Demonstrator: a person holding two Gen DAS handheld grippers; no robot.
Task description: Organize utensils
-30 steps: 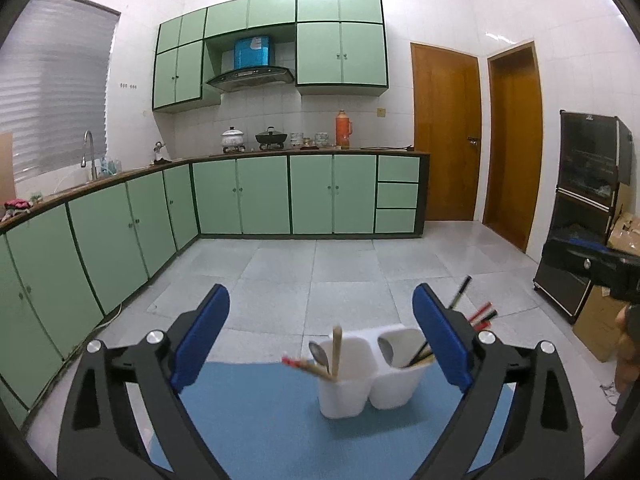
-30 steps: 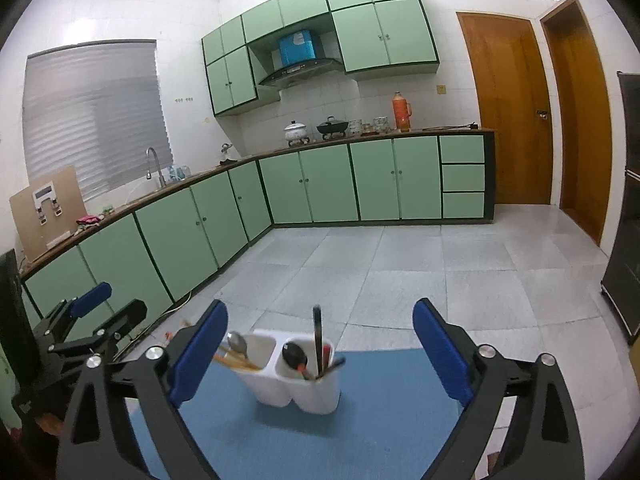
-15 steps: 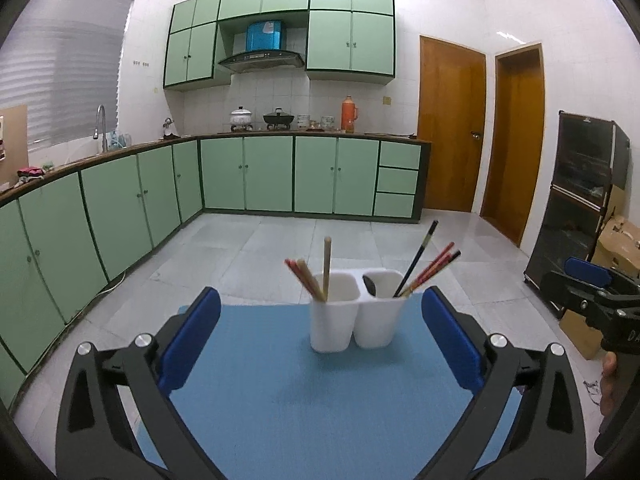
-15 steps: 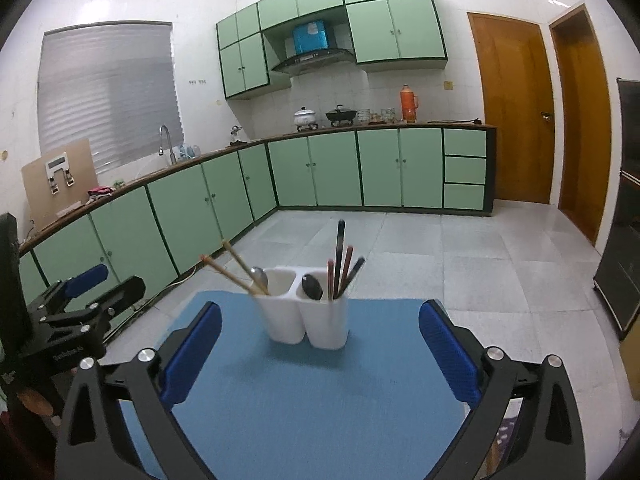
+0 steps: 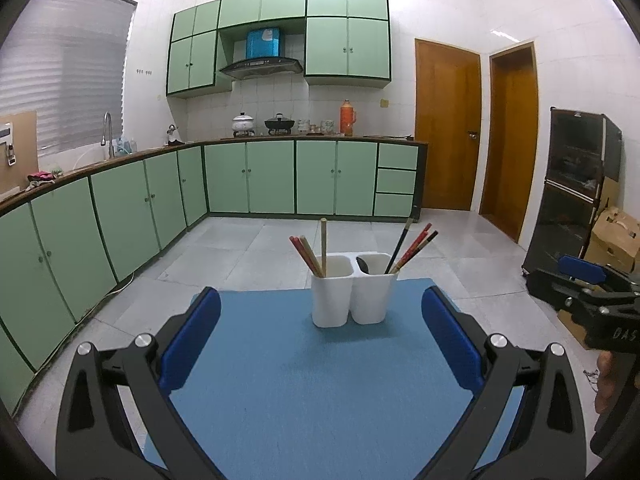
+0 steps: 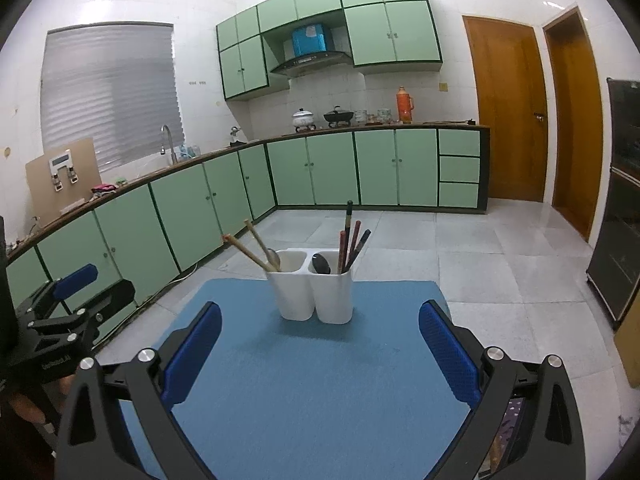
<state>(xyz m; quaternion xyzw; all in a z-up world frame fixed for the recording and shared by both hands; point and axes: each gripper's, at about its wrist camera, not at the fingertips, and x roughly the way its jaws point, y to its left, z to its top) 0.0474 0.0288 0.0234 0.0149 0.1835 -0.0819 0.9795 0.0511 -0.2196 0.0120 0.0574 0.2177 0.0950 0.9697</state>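
Note:
A white two-compartment utensil holder (image 5: 354, 298) stands upright near the far edge of a blue mat (image 5: 304, 384). It also shows in the right wrist view (image 6: 316, 296). Its left cup holds wooden and red chopsticks (image 5: 310, 256) and a spoon (image 6: 273, 257). Its right cup holds dark and red chopsticks (image 5: 412, 248) and a dark spoon (image 6: 321, 264). My left gripper (image 5: 320, 340) is open and empty, well short of the holder. My right gripper (image 6: 320, 344) is open and empty, also short of it. Each gripper shows at the edge of the other's view.
Green kitchen cabinets (image 5: 272, 182) run along the far wall and left side. Two wooden doors (image 5: 448, 124) and a dark cabinet (image 5: 576, 188) stand at the right. The blue mat (image 6: 304, 380) lies on a table over a grey tiled floor (image 6: 480, 256).
Both grippers have pulled back and tilted upward from the holder, which now sits farther away and fully visible. Both stay open and empty.

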